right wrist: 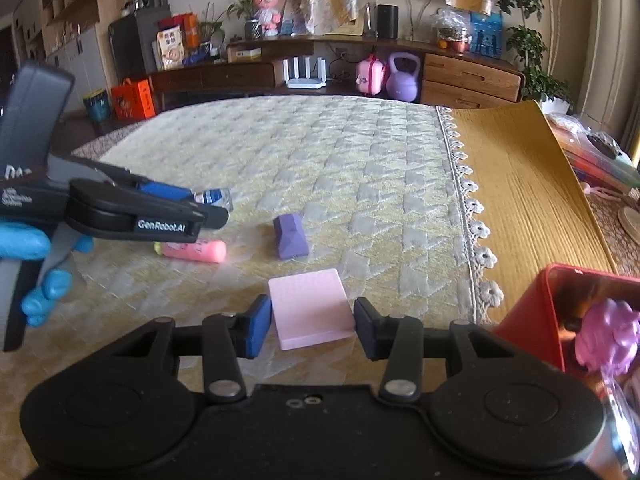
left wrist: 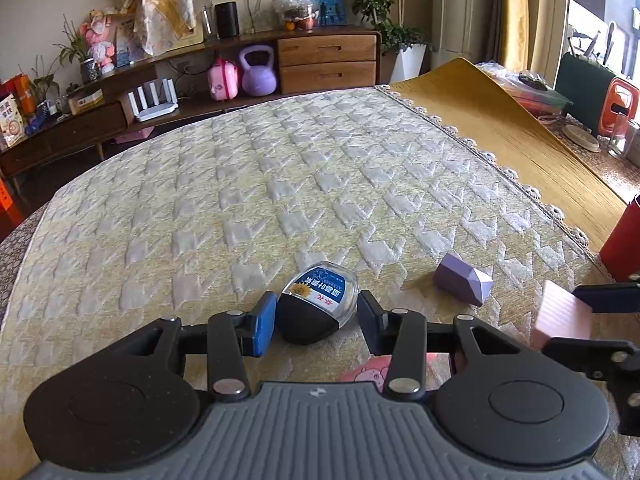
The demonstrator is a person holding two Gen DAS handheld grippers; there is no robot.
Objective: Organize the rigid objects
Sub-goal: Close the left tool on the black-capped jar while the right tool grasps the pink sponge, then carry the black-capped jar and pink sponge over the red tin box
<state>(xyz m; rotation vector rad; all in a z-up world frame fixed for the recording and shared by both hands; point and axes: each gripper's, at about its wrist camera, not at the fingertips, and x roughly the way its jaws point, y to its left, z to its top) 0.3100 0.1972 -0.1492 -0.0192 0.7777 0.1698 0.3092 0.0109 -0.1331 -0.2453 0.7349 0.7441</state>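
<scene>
A small bottle (left wrist: 320,300) with a black cap and a blue label lies on the quilted cloth (left wrist: 280,184). My left gripper (left wrist: 316,320) is shut on it, a pad against each side. In the right wrist view the left gripper (right wrist: 208,204) shows the bottle (right wrist: 214,197) at its tips, held by a blue-gloved hand (right wrist: 24,244). My right gripper (right wrist: 314,326) is shut on a flat pink block (right wrist: 308,308) that rests on the cloth. In the left wrist view the right gripper (left wrist: 560,320) is at the right edge. A purple faceted block (right wrist: 291,238) and a pink tube (right wrist: 192,251) lie loose.
A red box (right wrist: 532,320) stands at the right with a purple toy (right wrist: 608,336) inside. A yellow mat (right wrist: 520,184) borders the cloth's lace edge. A low wooden cabinet (left wrist: 328,60) runs along the far wall.
</scene>
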